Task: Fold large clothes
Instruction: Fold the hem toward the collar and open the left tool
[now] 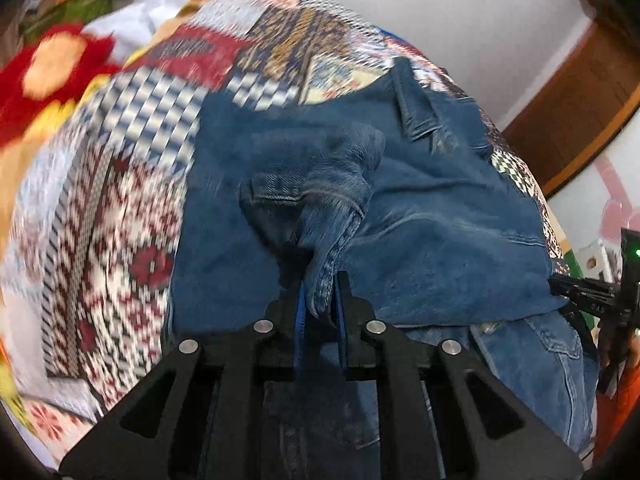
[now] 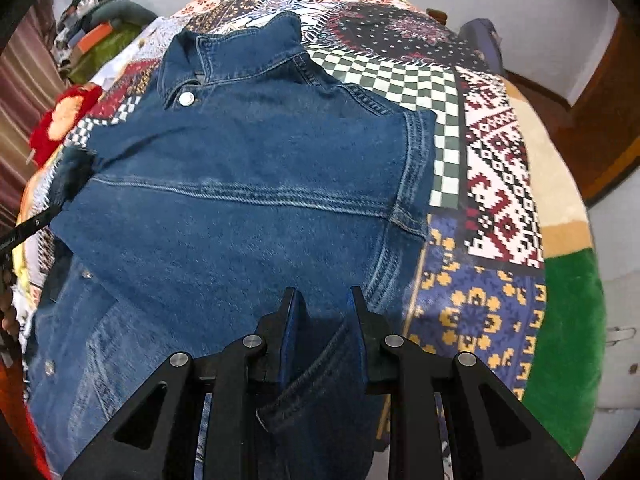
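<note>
Both grippers pinch the denim jacket [image 2: 248,184]: left gripper [image 1: 320,300] on a bunched sleeve, right gripper [image 2: 322,320] on the hem; lay the sleeve flat across, unwrinkled, before letting go

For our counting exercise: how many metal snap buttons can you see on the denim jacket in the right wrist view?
3: one below the collar, two on the lower left front of the denim jacket. Folded cloth may hide more.
</note>
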Available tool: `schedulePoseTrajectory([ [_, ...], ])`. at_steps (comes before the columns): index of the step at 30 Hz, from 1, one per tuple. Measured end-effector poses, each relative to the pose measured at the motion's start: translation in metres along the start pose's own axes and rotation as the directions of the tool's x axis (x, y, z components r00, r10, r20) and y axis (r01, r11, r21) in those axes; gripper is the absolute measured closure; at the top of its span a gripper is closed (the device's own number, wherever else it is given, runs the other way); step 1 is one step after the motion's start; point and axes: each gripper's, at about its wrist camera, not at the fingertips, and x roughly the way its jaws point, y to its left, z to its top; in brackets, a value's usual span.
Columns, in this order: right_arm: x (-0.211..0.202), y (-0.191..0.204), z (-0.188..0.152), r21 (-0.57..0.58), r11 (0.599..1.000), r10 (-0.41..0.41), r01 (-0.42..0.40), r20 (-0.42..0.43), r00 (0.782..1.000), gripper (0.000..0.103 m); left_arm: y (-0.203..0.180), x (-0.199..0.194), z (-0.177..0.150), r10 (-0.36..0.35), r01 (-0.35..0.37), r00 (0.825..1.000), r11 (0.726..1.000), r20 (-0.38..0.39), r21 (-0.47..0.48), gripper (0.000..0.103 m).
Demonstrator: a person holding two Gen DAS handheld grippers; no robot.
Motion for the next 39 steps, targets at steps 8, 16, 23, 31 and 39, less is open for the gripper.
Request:
schedulePoseTrajectory([
  [8, -0.006, -0.009, -0.014, 0.045, 0.992, -0.12, 0.12, -0.007, 0.993, 0.043, 0.031, 0.006, -0.03, 0.003, -0.007, 0.998, 0.997, -0.061, -0.076, 0.073],
  [16, -0.011, -0.036, -0.019, 0.151, 0.987, -0.053, 0.054, -0.013, 0.999, 0.027, 0.035, -0.019, -0.034, 0.113, -0.113, 0.991, 0.994, -0.068, -0.001, 0.057],
  [23, -0.028, -0.046, 0.004, 0.195, 0.98, 0.034, -0.047, 0.069, 0.997, 0.027, 0.039, -0.054, 0.008, 0.2, -0.204, 0.977, 0.978, 0.069, 0.052, 0.036],
  [31, -0.025, -0.059, 0.05, 0.22, 0.971, 0.063, -0.091, 0.13, 0.99, 0.027, 0.055, -0.025, 0.078, 0.123, -0.123, 0.99, 0.992, 0.062, -0.009, 0.028],
  [39, 0.02, -0.086, 0.074, 0.313, 0.938, 0.12, -0.149, 0.111, 0.987, 0.027, 0.078, 0.044, 0.115, 0.051, -0.057, 0.996, 0.996, -0.074, -0.075, 0.028],
])
